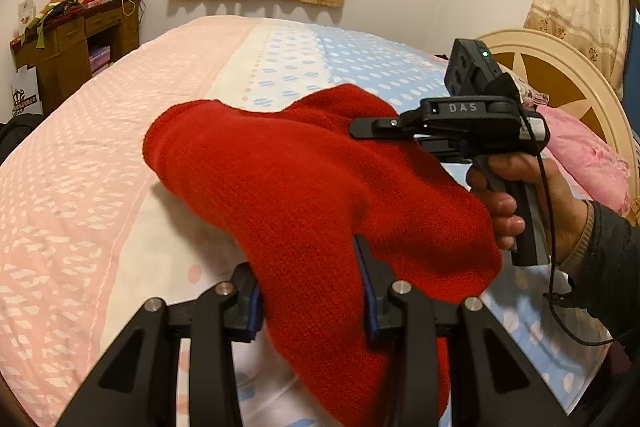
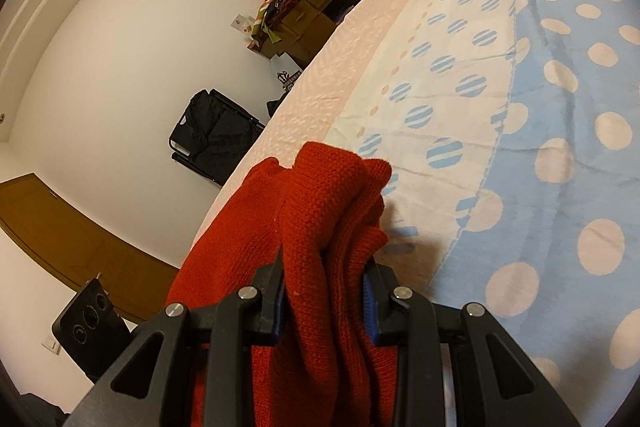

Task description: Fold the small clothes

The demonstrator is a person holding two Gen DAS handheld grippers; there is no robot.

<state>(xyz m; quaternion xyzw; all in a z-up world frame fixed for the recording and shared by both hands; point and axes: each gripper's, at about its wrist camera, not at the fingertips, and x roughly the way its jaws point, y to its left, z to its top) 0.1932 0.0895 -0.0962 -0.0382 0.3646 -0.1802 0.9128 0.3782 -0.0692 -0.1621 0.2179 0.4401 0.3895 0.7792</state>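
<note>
A red knitted garment (image 1: 304, 187) hangs bunched above the bed, held at two places. My left gripper (image 1: 312, 291) is shut on its near edge, blue pads pressing thick folds. In the left wrist view the right gripper (image 1: 360, 127) comes in from the right, held by a person's hand (image 1: 516, 195), its fingertips at the garment's far edge. The right wrist view shows the right gripper (image 2: 326, 287) shut on a wad of the red garment (image 2: 328, 211), which spills forward and left over its fingers. The left gripper's camera block (image 2: 86, 327) shows at the lower left there.
The bed sheet (image 1: 100, 147) is pink on the left, white in the middle, blue with pale dots (image 2: 560, 107) on the right. A pink pillow (image 1: 588, 155) and round headboard (image 1: 560, 75) lie right. A cluttered wooden desk (image 1: 76, 43) and a black chair (image 2: 212, 139) stand beyond the bed.
</note>
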